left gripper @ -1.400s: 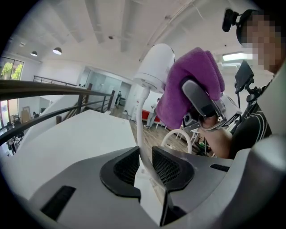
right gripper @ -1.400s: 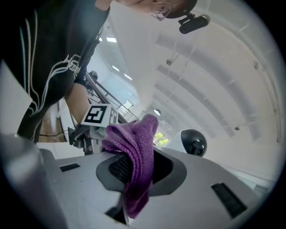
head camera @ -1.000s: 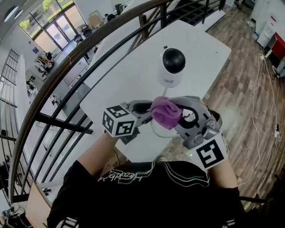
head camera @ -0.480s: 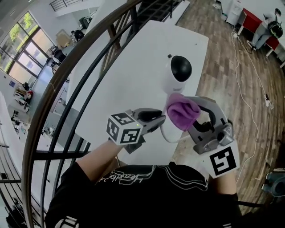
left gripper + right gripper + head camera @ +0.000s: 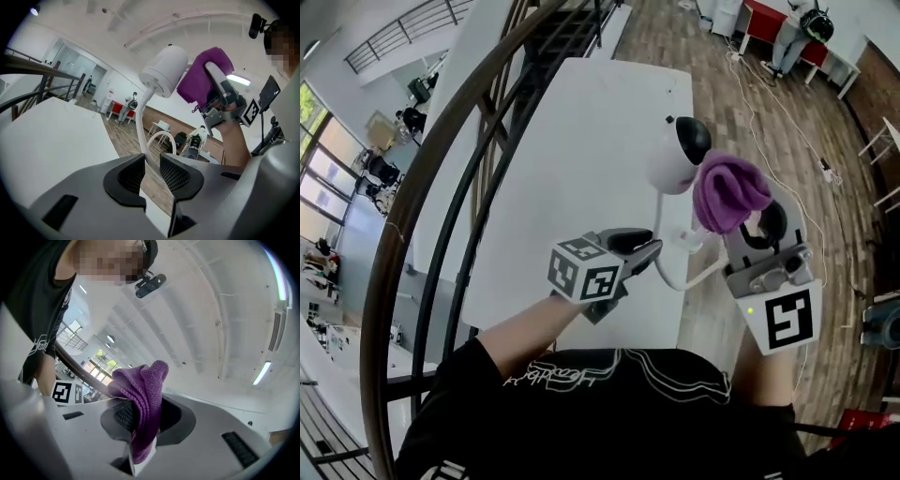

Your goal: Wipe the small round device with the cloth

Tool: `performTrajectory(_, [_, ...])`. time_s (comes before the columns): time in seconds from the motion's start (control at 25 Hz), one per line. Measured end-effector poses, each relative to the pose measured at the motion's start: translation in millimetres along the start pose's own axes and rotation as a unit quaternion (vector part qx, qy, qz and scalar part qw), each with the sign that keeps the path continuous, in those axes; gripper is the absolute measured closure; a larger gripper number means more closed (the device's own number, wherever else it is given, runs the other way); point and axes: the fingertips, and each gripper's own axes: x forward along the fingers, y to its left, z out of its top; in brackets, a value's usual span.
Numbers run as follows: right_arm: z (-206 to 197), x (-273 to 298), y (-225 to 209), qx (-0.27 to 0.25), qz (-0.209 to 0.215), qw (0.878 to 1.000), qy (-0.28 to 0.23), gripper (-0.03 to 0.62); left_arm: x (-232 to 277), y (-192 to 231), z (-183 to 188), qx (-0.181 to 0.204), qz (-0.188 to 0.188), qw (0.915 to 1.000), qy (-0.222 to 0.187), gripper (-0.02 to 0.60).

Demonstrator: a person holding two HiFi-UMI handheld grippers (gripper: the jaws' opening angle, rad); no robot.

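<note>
Two-handed, mid-wipe by the look: pinched round device by its cord with left gripper, clamped cloth in right gripper beside device's dark face; likely needed rubbing across it next.

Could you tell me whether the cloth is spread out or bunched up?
Bunched up: the cloth is a folded wad clamped between the jaws of the right gripper.

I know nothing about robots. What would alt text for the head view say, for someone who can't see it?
Seen from above, a person's right gripper holds a bunched purple cloth beside a small round white device with a black dome, over a white table. The left gripper grips the device's white cable.
</note>
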Motion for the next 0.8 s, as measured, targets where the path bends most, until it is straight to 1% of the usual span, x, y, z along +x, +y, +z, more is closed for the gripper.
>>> performTrajectory(0.04, [4.0, 1.8, -2.2, -0.01, -0.012, 1.0, 0.005, 0.535, 0.7, -1.5, -0.3, 0.0, -0.005, 1.0, 0.002, 0.488])
performTrajectory(0.12, [11.9, 6.6, -0.2, -0.049, -0.028, 0.998, 0.022, 0.536, 0.8, -4.8, -0.9, 0.0, -0.015, 0.9999, 0.003, 0.488])
performTrajectory(0.2, [19.7, 13.0, 6.4, -0.084, -0.035, 0.995, 0.036, 0.536, -0.8, -6.7, -1.0, 0.002, -0.022, 0.9997, 0.005, 0.488])
performTrajectory(0.28, [22.5, 21.9, 13.2, -0.109, -0.042, 0.992, 0.049, 0.536, -1.9, -5.6, -0.2, 0.003, -0.027, 0.9996, 0.006, 0.488])
performTrajectory(0.36, [15.1, 31.0, 21.6, -0.143, -0.043, 0.986, 0.077, 0.536, -2.4, -2.9, 0.1, -0.002, -0.033, 0.9995, 0.003, 0.488])
performTrajectory(0.48, [1.0, 44.3, 37.9, -0.195, -0.034, 0.973, 0.118, 0.536, -4.7, 0.2, -2.6, -0.008, -0.038, 0.9992, 0.0, 0.488])
performTrajectory(0.56, [-4.2, 51.3, 46.6, -0.205, -0.028, 0.97, 0.127, 0.536, -5.4, 0.7, -3.6, -0.009, -0.041, 0.9991, 0.0, 0.488])
performTrajectory(0.8, [-14.8, 56.7, 53.6, -0.187, -0.011, 0.972, 0.141, 0.536, -0.8, -6.9, 3.7, -0.015, -0.052, 0.9985, -0.007, 0.488])
